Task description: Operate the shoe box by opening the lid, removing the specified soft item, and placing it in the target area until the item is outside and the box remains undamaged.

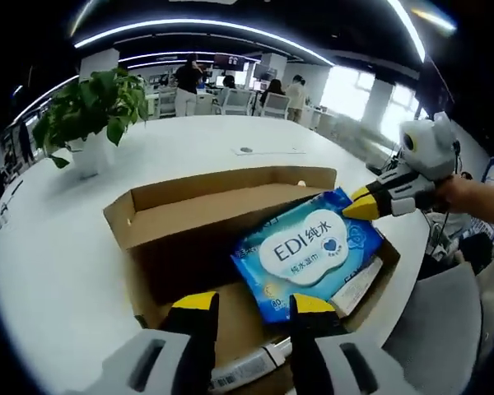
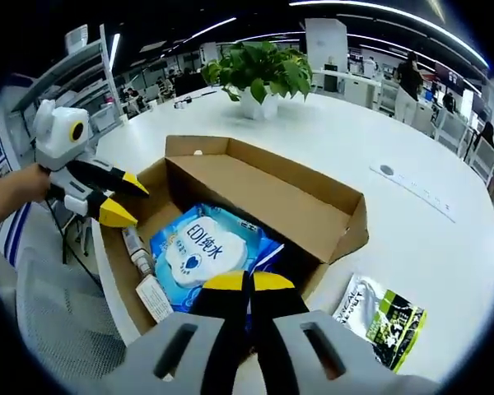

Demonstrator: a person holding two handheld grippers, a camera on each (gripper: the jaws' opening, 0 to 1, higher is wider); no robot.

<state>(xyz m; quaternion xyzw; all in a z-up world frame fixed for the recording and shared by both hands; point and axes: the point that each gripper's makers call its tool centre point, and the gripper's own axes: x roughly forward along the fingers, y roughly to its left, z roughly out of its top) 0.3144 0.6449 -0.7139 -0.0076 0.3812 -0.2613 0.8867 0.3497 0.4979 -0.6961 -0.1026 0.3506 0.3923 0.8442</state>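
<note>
In the left gripper view, the left gripper [image 1: 251, 306] has its yellow-tipped jaws parted with nothing between them, hanging over the near edge of the open cardboard shoe box [image 1: 222, 202]. The bottom of the view cuts off a white tube [image 1: 245, 367] lying at the box's near edge.

In the right gripper view, the right gripper [image 2: 248, 281] has its jaws drawn together at the tips, right at the near edge of the blue wet-wipes pack [image 2: 204, 251]. Whether a thin edge of the pack is pinched between them is hidden by the jaws themselves, so I cannot tell.

The pack lies tilted inside the box, its white label printed "EDI" with Chinese characters too small to read surely. Beside it in the box lie the tube and a flat white item, hard to identify.

Outside the box, on the white table [image 2: 412, 214], rests a green-and-white pouch [image 2: 381, 319]. A potted plant [image 2: 259, 78] stands further back on the table.
</note>
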